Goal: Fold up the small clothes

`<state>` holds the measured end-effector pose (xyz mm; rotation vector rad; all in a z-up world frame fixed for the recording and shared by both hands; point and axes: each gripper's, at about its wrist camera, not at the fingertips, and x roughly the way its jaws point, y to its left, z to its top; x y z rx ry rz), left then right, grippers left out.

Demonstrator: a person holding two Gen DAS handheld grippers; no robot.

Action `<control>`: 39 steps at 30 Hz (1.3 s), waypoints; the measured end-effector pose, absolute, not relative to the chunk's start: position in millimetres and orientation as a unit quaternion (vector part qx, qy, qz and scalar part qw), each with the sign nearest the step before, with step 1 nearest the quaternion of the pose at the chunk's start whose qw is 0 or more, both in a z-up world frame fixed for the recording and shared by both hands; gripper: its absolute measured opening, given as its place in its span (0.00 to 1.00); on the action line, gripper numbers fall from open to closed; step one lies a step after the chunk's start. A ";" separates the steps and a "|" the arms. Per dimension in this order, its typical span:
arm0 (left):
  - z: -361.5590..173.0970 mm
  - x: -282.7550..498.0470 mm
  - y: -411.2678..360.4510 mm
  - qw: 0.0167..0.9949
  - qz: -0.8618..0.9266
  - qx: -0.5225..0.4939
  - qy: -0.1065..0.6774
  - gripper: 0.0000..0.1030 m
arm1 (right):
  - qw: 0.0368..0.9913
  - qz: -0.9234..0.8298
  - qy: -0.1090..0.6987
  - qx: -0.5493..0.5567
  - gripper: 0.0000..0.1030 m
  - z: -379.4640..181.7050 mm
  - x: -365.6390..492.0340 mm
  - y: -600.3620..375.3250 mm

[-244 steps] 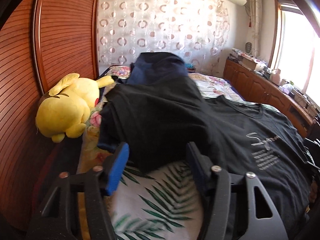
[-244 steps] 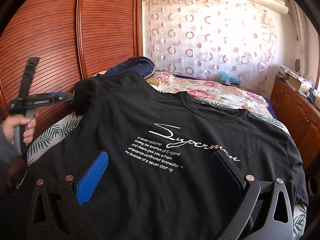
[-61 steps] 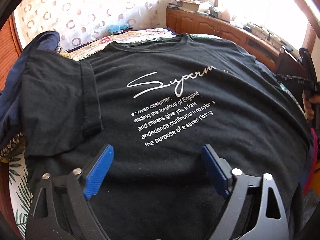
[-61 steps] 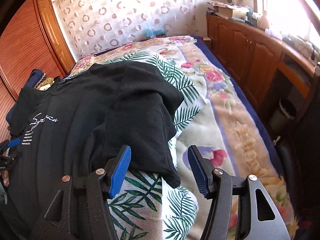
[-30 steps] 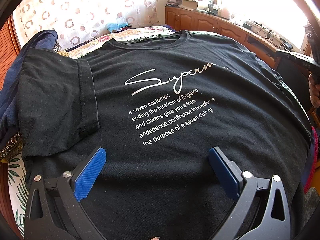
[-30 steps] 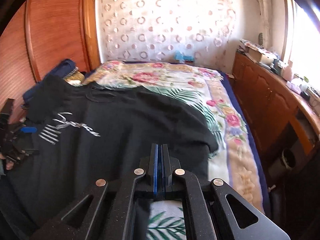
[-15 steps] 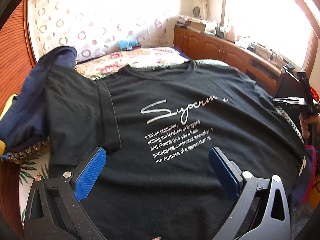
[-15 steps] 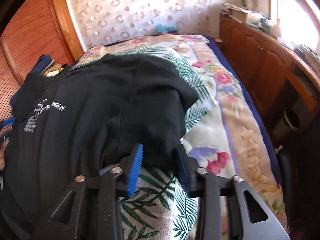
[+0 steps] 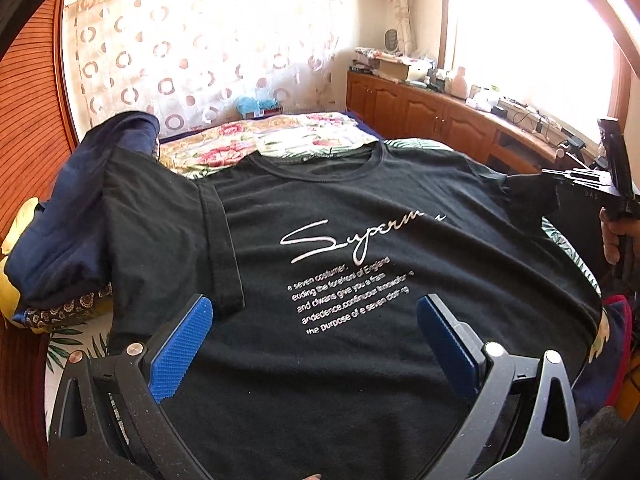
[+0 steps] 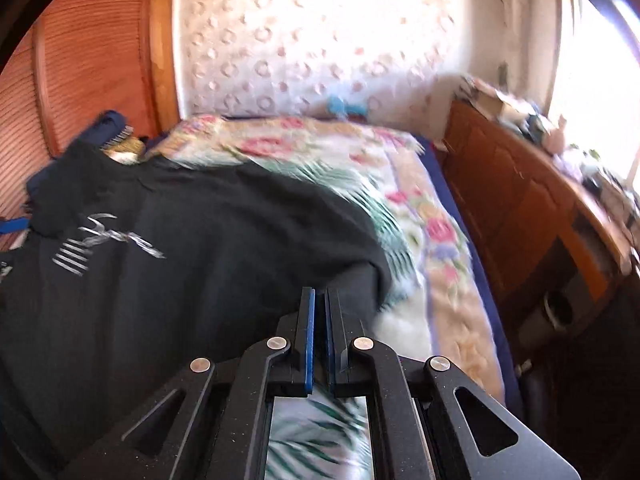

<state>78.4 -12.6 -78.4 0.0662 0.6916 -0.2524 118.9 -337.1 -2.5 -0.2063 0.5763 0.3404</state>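
A black T-shirt (image 9: 340,208) with white script print lies face up across the bed. Its left sleeve (image 9: 160,240) is folded in over the body. My left gripper (image 9: 314,300) hangs open above the shirt's lower front, nothing between its blue pads. My right gripper (image 10: 318,294) is shut on the hem of the right sleeve (image 10: 360,280). In the left wrist view that right gripper (image 9: 560,176) holds the sleeve (image 9: 520,184) pulled out sideways at the bed's right edge, with a person's hand (image 9: 612,236) on its handle.
A navy garment (image 9: 80,200) is heaped at the shirt's left, over a yellow plush toy (image 9: 10,280). The floral bedspread (image 10: 420,220) shows beyond the shirt. A wooden cabinet (image 10: 520,208) with clutter on top runs along the right, a slatted wardrobe (image 10: 80,60) along the left.
The right jaws stood half apart around the sleeve hem half a second ago; now they are shut on it. The left gripper has risen and tipped up, still open.
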 end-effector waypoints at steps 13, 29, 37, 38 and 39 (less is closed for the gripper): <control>-55.1 61.1 -10.4 0.947 -0.126 0.018 0.294 1.00 | 0.907 0.240 0.323 -0.128 0.04 -68.8 93.2 -273.5; -59.2 56.1 -15.7 0.948 -0.134 0.009 0.290 1.00 | 0.941 0.159 0.287 -0.081 0.45 -37.0 88.4 -337.7; -62.4 55.9 -19.0 0.946 -0.136 0.013 0.295 1.00 | 0.930 0.096 0.351 -0.050 0.45 -70.1 143.6 -362.8; -62.6 55.8 -18.9 0.946 -0.136 0.013 0.295 1.00 | 0.930 0.090 0.354 -0.048 0.45 -71.2 148.0 -365.5; -63.2 55.9 -18.9 0.945 -0.136 0.013 0.296 1.00 | 0.930 0.081 0.356 -0.047 0.45 -73.4 153.2 -365.9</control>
